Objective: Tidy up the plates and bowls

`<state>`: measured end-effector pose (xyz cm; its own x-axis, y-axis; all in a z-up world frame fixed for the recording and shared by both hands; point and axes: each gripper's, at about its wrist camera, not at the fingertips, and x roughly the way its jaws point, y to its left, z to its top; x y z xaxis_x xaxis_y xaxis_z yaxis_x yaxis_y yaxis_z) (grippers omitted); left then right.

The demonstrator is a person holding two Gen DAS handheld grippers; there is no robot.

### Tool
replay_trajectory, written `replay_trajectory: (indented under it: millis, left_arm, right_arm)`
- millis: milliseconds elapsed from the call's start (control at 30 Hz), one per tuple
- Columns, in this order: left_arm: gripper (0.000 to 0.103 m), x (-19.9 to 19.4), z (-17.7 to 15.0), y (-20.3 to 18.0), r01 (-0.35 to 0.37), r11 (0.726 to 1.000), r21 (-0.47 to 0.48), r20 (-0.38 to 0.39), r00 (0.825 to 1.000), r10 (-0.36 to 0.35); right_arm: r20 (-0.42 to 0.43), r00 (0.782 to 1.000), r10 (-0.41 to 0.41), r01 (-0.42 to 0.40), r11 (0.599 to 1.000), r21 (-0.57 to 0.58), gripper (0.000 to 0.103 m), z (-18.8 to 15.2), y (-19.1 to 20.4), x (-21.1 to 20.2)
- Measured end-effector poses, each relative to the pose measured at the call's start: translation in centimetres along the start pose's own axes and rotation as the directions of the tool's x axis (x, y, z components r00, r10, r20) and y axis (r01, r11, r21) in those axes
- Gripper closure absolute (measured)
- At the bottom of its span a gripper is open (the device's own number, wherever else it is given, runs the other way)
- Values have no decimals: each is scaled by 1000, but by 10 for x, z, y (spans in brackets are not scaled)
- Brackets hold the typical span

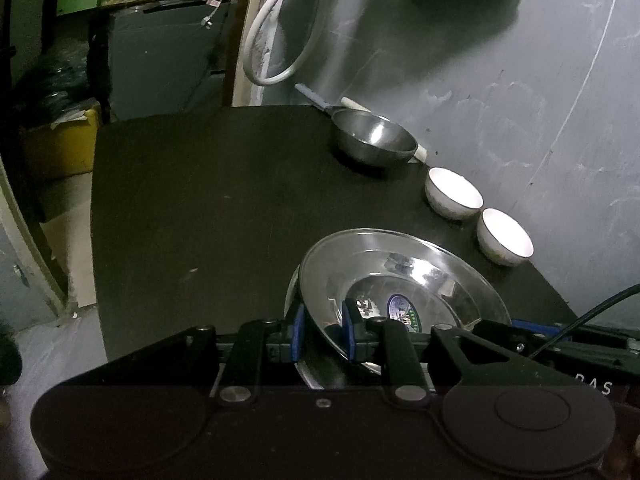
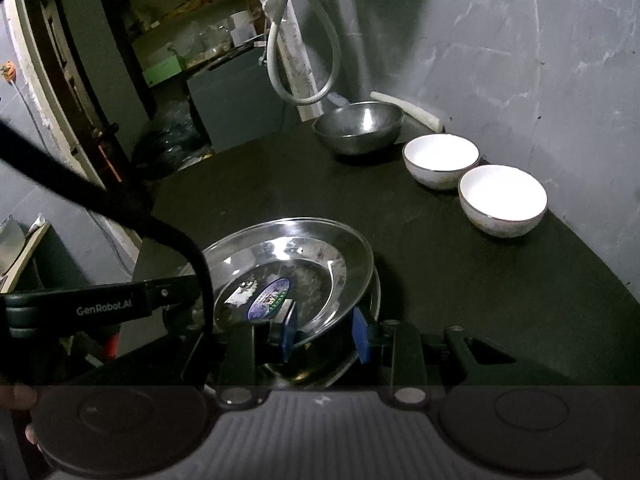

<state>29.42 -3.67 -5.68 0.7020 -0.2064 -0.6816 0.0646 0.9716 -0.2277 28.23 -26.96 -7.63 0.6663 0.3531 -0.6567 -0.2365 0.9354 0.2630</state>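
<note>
Tools come first: the left tool (image 1: pixel 325 332) has its blue fingers (image 1: pixel 298 334) pinched on the near edge of a shiny steel plate (image 1: pixel 400 280), one finger under and one inside. The right tool (image 2: pixel 325 334) sits at the same plate's rim, one finger inside and one outside, but its jaws look a bit wide, so I cannot tell if it really grips. The plate is tipped up over another plate (image 2: pixel 360 344) below it, at the front of the dark worktop (image 1: pixel 200 220). Steel is stiff and light but slippery, so the thin rim is the best place to pinch. Farther back stand two white bowls (image 2: pixel 502 200) and a steel bowl (image 2: pixel 358 126). The white ones could break.
</note>
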Motion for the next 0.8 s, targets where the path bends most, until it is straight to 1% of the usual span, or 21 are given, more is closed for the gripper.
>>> replay_trajectory:
  millis: [400,567,800]
  left_arm:
    - [80,-1,-8,-9,-90,996,16,-19,996,90]
    - [80,1,-8,-15,-119,993,19,-22,993,120]
    - [79,2,-10,-25,-172,984,39,-27,985,173]
  right_arm:
    - [-23,997,69,-70,997,-28,69,-8,-7,5]
    - [-30,996,86,-88,995,-51,69,-5,-10,6]
    - [-41,993,107,-110,990,-89,64,-4,-9,5]
